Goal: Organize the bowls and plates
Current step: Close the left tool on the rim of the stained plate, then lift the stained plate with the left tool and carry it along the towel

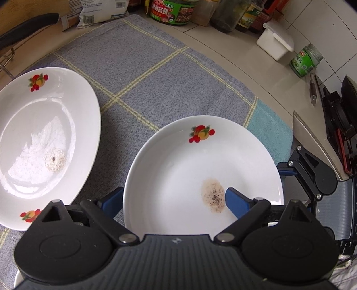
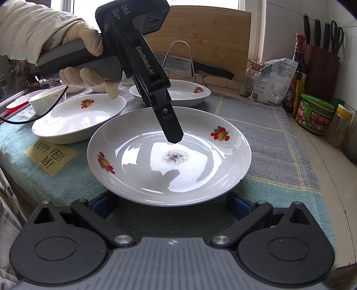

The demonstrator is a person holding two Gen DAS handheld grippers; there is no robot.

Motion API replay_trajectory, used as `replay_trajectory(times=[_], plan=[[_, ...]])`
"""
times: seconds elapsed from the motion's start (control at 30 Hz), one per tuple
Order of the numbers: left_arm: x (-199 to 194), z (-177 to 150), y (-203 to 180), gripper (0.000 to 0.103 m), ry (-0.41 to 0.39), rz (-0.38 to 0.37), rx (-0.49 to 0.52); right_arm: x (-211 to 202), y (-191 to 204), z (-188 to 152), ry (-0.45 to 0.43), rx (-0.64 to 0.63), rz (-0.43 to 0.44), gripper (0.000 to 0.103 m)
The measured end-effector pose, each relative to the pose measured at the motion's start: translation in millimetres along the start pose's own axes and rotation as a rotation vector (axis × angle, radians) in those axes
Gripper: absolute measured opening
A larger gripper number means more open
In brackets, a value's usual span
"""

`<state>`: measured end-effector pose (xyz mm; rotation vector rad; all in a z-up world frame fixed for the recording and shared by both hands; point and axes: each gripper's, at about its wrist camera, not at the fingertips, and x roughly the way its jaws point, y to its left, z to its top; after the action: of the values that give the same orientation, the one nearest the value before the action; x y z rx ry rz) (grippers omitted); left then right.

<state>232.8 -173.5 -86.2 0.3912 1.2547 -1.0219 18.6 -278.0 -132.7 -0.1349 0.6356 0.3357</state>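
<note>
A white plate with fruit prints and a speckled smear (image 1: 200,169) sits on the blue-grey cloth; it also shows in the right wrist view (image 2: 169,156). My left gripper (image 1: 174,198) is open and straddles its near rim: one blue finger (image 1: 236,200) lies over the inside, the other (image 1: 111,200) outside the rim. My right gripper (image 2: 171,205) is open at the plate's opposite edge, its fingers low beside the rim. A second plate (image 1: 42,142) with white residue lies to the left. Two more plates (image 2: 78,116) (image 2: 185,91) lie behind.
Jars and bottles (image 1: 171,11) and a white box (image 1: 275,41) line the tiled back wall. A small bowl (image 2: 48,99), a knife on a rack (image 2: 196,64), a cutting board (image 2: 200,33) and a knife block (image 2: 321,60) stand around the cloth.
</note>
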Motion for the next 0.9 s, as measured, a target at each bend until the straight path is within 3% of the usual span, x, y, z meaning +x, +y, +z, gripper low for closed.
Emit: replay_trajectory(times=[0.43, 0.9], plan=[[0.0, 5.8, 3.4, 0.08, 0.04, -0.028, 0.011, 1.7, -2.4, -0.3, -0.025, -0.028, 0.034, 0.103], [0.3, 8.4, 5.8, 0.079, 0.068, -0.039, 0.001, 5.1, -5.3, 5.3, 0.004, -0.044, 0.058, 0.103]])
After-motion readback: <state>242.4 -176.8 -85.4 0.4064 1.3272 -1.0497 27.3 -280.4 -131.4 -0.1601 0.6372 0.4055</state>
